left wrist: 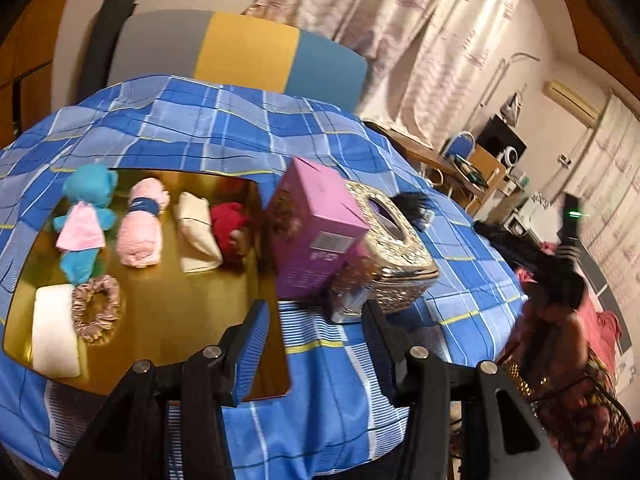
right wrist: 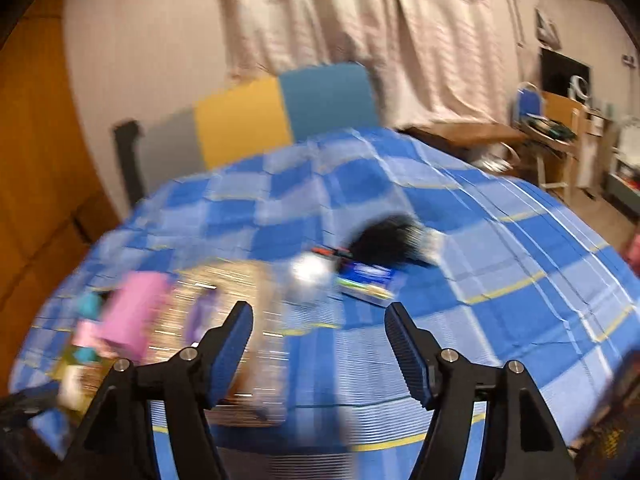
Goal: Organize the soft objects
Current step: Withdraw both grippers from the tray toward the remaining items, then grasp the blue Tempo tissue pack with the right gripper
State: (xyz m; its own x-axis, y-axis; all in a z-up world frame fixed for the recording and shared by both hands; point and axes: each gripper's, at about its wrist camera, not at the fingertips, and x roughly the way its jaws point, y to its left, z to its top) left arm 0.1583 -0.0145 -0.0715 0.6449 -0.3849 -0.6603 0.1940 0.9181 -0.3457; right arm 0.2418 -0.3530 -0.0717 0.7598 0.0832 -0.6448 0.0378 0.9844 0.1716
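A gold tray (left wrist: 168,320) lies on the blue checked cloth (left wrist: 240,132) at left. On it lie a turquoise plush toy (left wrist: 82,224), a pink rolled towel (left wrist: 140,228), a cream pouch (left wrist: 198,236), a red soft item (left wrist: 230,226), a white pad (left wrist: 54,330) and a pink scrunchie (left wrist: 98,308). My left gripper (left wrist: 316,312) is open and empty above the tray's right edge. My right gripper (right wrist: 320,316) is open and empty over the cloth; its view is blurred. A black fluffy item (right wrist: 394,238) lies ahead of it and shows in the left wrist view (left wrist: 412,204).
A pink box (left wrist: 316,232) and a glittery tissue box (left wrist: 384,248) stand right of the tray. A small blue box (right wrist: 368,282) and a whitish round thing (right wrist: 310,274) lie near the black item. A grey, yellow and blue headboard (left wrist: 248,48) is behind. Cluttered desks (left wrist: 472,164) are at right.
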